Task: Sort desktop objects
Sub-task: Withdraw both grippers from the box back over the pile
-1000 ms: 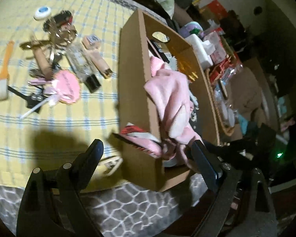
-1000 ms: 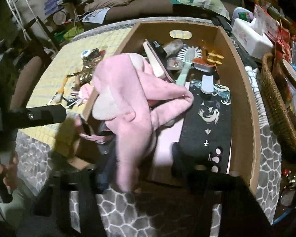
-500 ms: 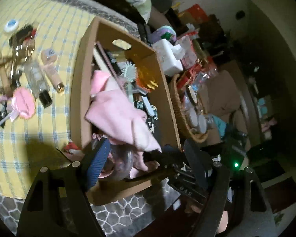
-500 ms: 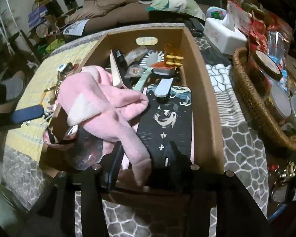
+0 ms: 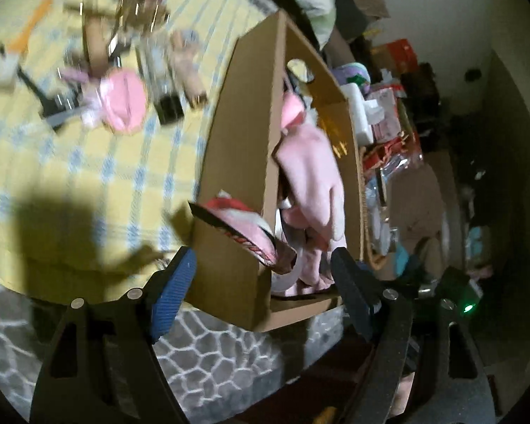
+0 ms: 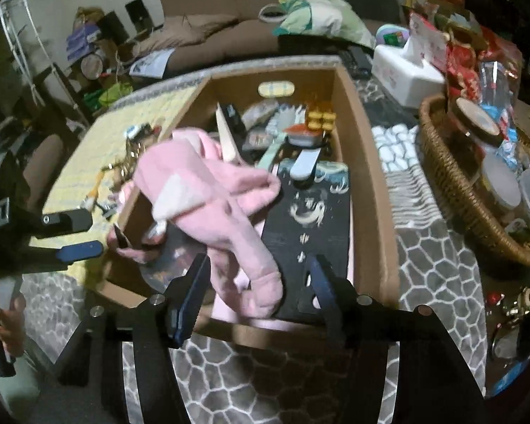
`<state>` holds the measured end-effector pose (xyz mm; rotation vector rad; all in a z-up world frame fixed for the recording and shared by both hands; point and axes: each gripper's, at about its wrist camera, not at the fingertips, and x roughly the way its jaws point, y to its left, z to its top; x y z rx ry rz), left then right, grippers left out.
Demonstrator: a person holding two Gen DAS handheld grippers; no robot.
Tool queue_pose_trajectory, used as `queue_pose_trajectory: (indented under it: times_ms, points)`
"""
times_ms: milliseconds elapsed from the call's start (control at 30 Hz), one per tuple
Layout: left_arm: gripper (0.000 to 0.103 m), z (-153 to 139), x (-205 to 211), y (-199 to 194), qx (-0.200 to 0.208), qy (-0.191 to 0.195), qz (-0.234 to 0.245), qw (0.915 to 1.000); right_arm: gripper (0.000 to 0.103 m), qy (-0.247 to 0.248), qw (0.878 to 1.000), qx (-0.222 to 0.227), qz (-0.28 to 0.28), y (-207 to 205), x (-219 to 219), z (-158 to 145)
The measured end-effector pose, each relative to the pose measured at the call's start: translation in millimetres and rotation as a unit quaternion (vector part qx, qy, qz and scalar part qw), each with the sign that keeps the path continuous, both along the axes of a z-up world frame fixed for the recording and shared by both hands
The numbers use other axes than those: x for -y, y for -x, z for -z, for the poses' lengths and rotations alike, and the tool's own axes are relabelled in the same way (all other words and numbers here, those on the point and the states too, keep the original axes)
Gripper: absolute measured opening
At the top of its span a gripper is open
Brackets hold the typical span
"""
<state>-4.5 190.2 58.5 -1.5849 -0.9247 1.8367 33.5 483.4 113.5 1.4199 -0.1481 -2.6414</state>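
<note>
The left claw (image 5: 261, 282) has swung back from over the cardboard box (image 5: 240, 162) to its near corner; jaws wide apart, holding nothing. The right claw (image 6: 258, 282) is likewise open and empty, with the pink cloth (image 6: 208, 190) now lying in the box just beyond its fingertips. Remaining loose items (image 5: 123, 81) lie farther off on the desk (image 5: 53, 162), so sorting looks unfinished.

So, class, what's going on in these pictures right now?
A person holding two grippers is sorting clutter into a cardboard box. A pink cloth already lies draped inside it. The right gripper hangs open at the box's near edge and the left gripper is open at its corner, both empty. More small items wait on the yellow tablecloth.
</note>
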Motion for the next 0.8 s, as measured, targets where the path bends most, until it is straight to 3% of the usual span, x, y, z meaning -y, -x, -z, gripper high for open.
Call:
queue_pose_trajectory:
  times_ms: [133,300,333,400,433,633,733,800]
  points:
    - [0.075,9.4,-11.6,7.5,0.016,-0.052,-0.01,0.9985,0.058,-0.002,1.0,0.014,0.007,2.2,-2.4,16.6]
    - [0.075,-19.1,-20.4,18.1,-0.03,-0.046,-0.015,0.9984,0.054,-0.043,0.999,0.011,0.019,3.6,-11.3,24.5]
    - [0.075,-26.0,-22.8,20.4,-0.039,-0.046,-0.013,0.9981,0.051,-0.051,0.998,0.008,0.022,4.3,-14.2,23.8]
    - [0.075,-37.8,-30.2,24.7,-0.051,-0.054,-0.006,0.9973,0.036,-0.06,0.998,0.005,0.03,6.2,-20.2,22.0]
    - [0.075,-44.5,-36.1,26.6,-0.058,-0.051,-0.001,0.997,0.035,-0.06,0.998,0.005,0.034,6.7,-23.4,20.8]
    - [0.075,-64.0,-103.3,35.5,-0.078,-0.016,0.09,0.9928,0.039,-0.061,0.998,-0.002,0.036,1.6,-23.1,14.7]
    - [0.076,-69.3,-133.8,36.6,-0.087,0.023,0.13,0.9875,0.046,0.003,0.999,0.003,0.033,-3.6,-30.2,9.9]
    - [0.087,-74.2,-142.4,33.0,-0.094,0.041,0.147,0.9838,0.05,0.039,0.999,0.006,0.036,-8.7,-36.2,6.0]
